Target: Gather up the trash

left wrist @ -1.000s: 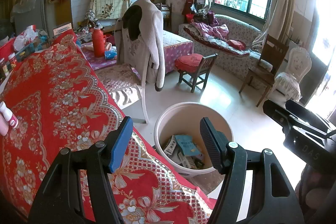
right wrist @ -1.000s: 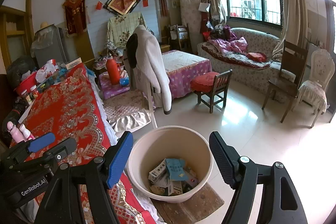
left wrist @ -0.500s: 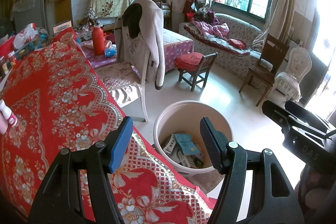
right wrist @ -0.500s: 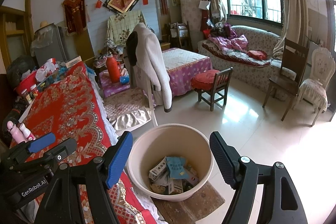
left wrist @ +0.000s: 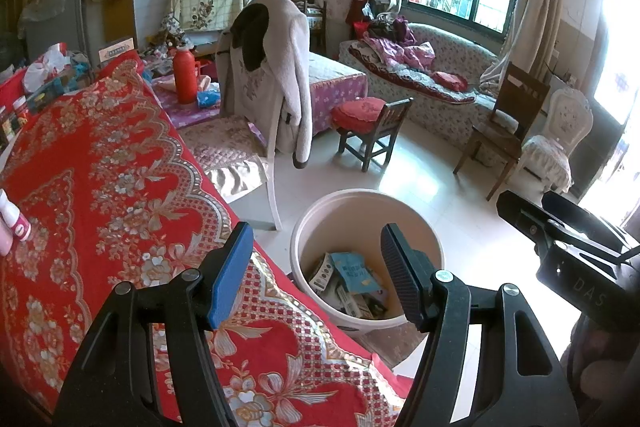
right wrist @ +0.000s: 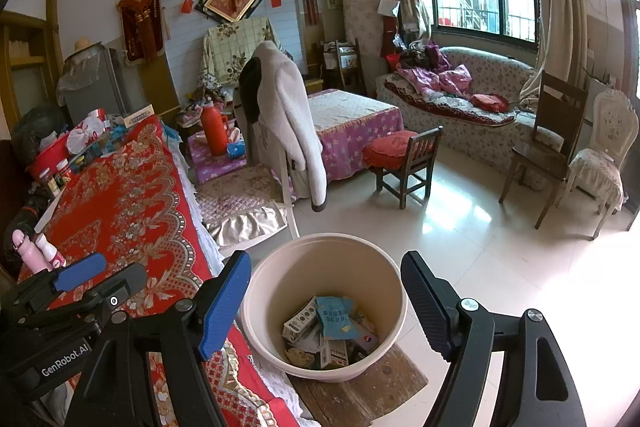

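A beige round bin stands on the floor beside the table's corner. Inside lies trash: small boxes and a blue packet. My right gripper hovers above the bin, open, with nothing between its fingers. My left gripper hangs over the table's edge next to the bin, open and empty too. The right gripper's body shows at the right of the left wrist view, and the left gripper's body at the lower left of the right wrist view.
The table wears a red flowered cloth. Pink and white bottles stand at its left, and clutter lies at its far end. A chair draped with a coat stands behind the bin, with more chairs and a sofa beyond.
None of the objects has moved. Both grippers hold almost the same place over the bin.
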`<state>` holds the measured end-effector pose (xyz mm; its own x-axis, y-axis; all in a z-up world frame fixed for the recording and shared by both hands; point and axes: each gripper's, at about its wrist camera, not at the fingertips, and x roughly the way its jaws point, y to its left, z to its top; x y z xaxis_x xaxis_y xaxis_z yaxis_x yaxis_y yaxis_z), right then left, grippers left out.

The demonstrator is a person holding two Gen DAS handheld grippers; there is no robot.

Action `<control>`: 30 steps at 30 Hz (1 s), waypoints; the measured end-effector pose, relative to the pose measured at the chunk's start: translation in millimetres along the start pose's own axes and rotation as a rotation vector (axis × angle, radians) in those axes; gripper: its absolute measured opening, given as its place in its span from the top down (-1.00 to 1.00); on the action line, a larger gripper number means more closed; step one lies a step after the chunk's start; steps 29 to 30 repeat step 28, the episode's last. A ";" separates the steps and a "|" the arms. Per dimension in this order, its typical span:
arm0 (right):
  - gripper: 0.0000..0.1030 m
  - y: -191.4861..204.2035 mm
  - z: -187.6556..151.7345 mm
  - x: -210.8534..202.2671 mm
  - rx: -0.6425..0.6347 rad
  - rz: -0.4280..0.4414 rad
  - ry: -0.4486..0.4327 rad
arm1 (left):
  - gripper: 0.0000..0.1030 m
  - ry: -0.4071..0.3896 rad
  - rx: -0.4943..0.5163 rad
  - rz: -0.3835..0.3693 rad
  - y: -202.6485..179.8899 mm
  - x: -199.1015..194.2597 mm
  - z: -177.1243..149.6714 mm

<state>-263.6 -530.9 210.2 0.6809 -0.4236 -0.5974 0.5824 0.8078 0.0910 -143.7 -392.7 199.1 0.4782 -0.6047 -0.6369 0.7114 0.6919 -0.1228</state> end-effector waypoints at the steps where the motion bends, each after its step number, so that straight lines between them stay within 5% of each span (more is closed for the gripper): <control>1: -0.46 -0.1 0.5 0.2 -0.001 -0.001 0.000 | -0.26 0.000 0.001 0.000 -0.7 0.3 -0.8; 30: -0.49 -4.4 -11.8 3.5 -0.005 -0.006 0.039 | -0.26 0.027 -0.004 -0.029 1.8 9.0 -0.2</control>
